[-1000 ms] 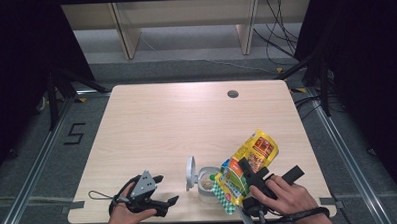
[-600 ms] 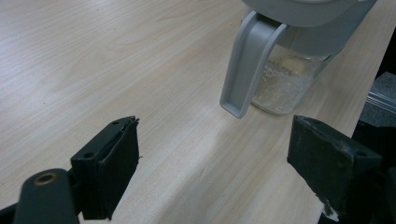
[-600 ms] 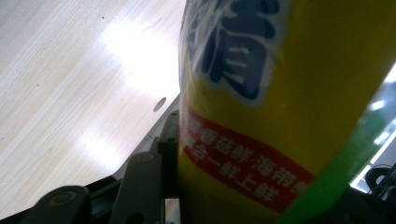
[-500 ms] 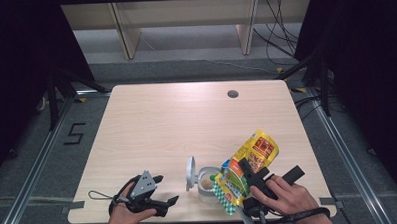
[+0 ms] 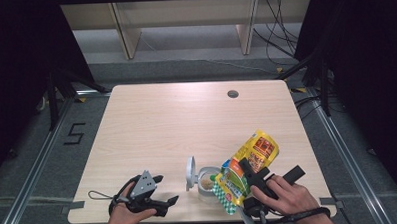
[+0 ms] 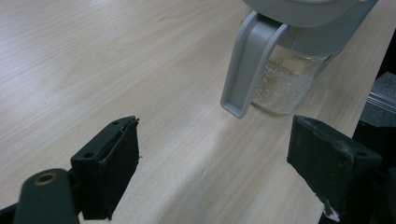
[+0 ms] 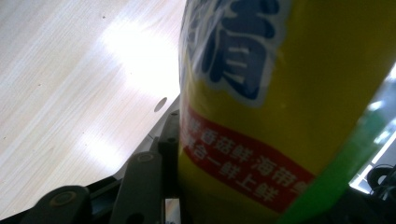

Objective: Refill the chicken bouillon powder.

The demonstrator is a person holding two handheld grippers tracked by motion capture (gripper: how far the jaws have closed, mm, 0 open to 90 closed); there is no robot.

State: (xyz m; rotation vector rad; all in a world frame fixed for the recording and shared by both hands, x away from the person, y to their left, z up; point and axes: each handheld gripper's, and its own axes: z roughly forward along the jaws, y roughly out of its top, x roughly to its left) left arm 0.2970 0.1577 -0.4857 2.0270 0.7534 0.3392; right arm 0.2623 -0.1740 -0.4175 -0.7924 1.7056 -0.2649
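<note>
High view showed a wooden table (image 5: 177, 123) with the work gathered at its near edge. Right gripper (image 5: 248, 173), held in the person's right hand (image 5: 284, 196) at the near right, was clamped on a yellow pouch (image 5: 253, 157); its jaws stood part-way closed with the pouch pressed between them. Pouch was tilted, its far end raised toward the right and its near, green-checked end lowered to the rim of a clear jar (image 5: 207, 184). Jar stood upright on the table just left of the pouch, between the two grippers, with pale granules in its bottom. Grey lid (image 5: 190, 173), hinged at the jar's left side, stood flipped open and upright. Left gripper (image 5: 166, 190), held in the left hand (image 5: 125, 212) at the near left, lay low over the table with its jaws spread wide and nothing between them; it was apart from the jar, its tips pointed right toward it. Left gripper view showed both black jaws far apart over bare wood, with the jar (image 6: 289, 79) and a grey lid strap (image 6: 247, 65) beyond them. Right gripper view showed the pouch (image 7: 299, 93) close up, yellow with blue lettering and a red band, pressed against the left jaw. Small round hole (image 5: 232, 94) marked the far right of the table.
</note>
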